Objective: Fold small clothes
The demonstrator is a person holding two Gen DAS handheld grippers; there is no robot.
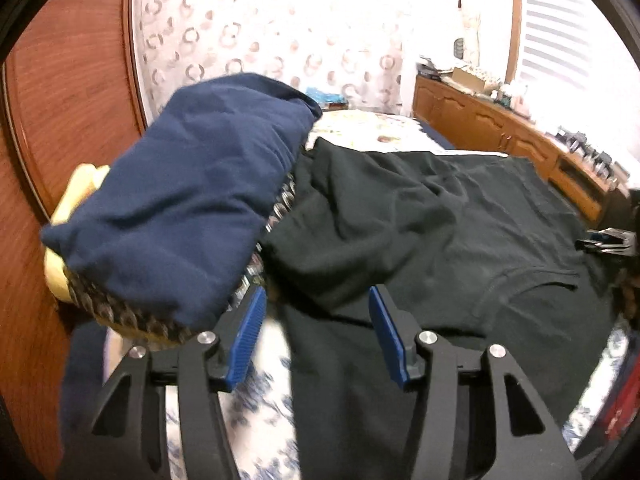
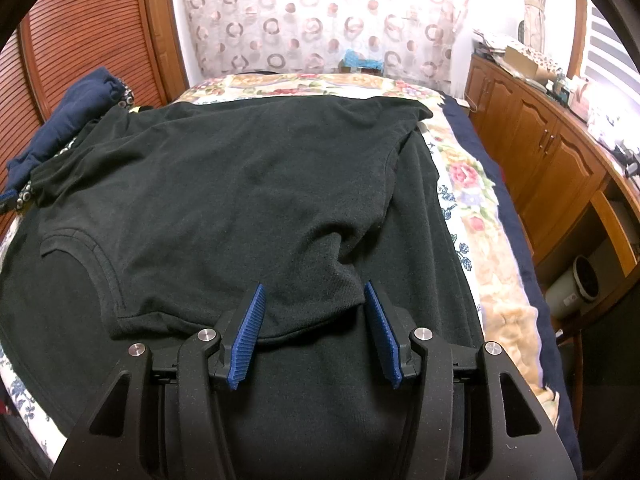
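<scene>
— Black cotton T-shirt (image 2: 224, 184): where does it lie?

— Spread across a bed with a floral quilt (image 2: 472, 200). Its round neckline faces the left side of the right wrist view, and one sleeve is folded in over the body.

— What are the tools doing?

— The right tool (image 2: 314, 312), with blue ribbed pads, is spread wide just above the hem of the folded sleeve, pinching nothing. The left tool (image 1: 316, 320) is also spread wide, over the shirt's rumpled edge, holding nothing.

— Anything else on the bed?

— A folded navy blue garment (image 1: 188, 200) tops a small pile beside the shirt, over a dark fabric printed with pale rings (image 1: 120, 316) and something pale yellow (image 1: 76, 196). The pile sits against a reddish wooden louvred door (image 2: 80, 36).

— And around the room?

— A sheer curtain printed with circles (image 2: 320, 12) hangs beyond the bed, and a wooden cabinet (image 2: 532, 140) runs along the right.
</scene>
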